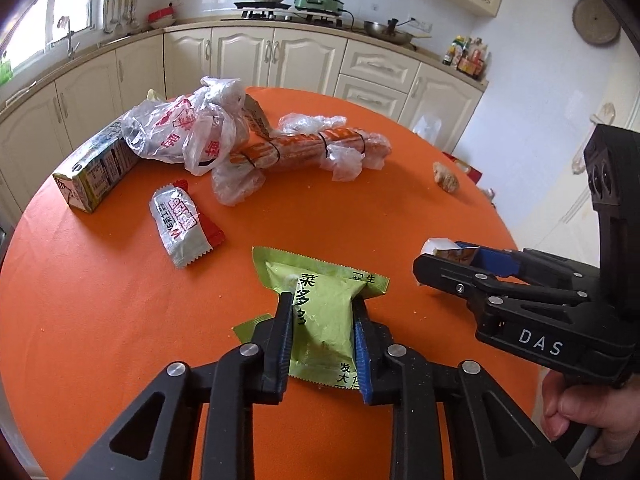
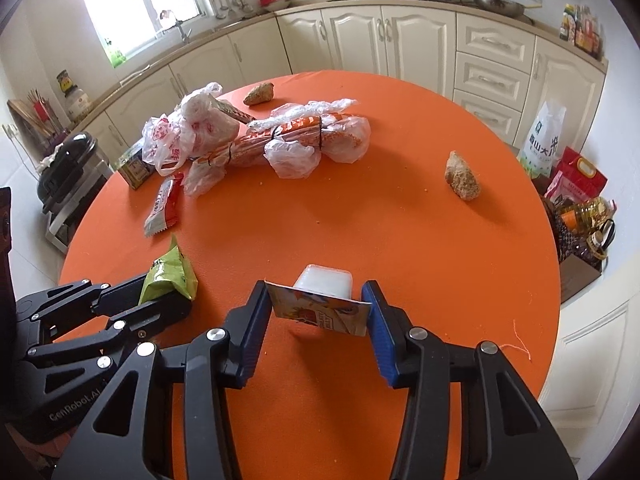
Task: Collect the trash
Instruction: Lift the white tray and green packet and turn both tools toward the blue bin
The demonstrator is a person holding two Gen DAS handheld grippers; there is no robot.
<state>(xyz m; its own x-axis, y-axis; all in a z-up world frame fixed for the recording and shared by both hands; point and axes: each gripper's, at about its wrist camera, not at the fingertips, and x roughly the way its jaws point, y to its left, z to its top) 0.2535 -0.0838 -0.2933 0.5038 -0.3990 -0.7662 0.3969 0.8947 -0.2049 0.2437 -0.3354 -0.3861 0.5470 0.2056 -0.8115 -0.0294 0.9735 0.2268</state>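
Pinching the green snack wrapper (image 1: 320,312) with my left fingers (image 1: 285,320) just above the orange worktop (image 1: 120,320), I hold the small lidded cup (image 2: 324,300) by its lid edges in my right fingers (image 2: 374,316), so both pieces of trash can leave together.

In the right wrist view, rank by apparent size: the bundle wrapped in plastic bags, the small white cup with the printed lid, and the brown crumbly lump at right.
1. bundle wrapped in plastic bags
2. white cup with the printed lid, though it is nearest the camera, so it looks enlarged
3. brown crumbly lump
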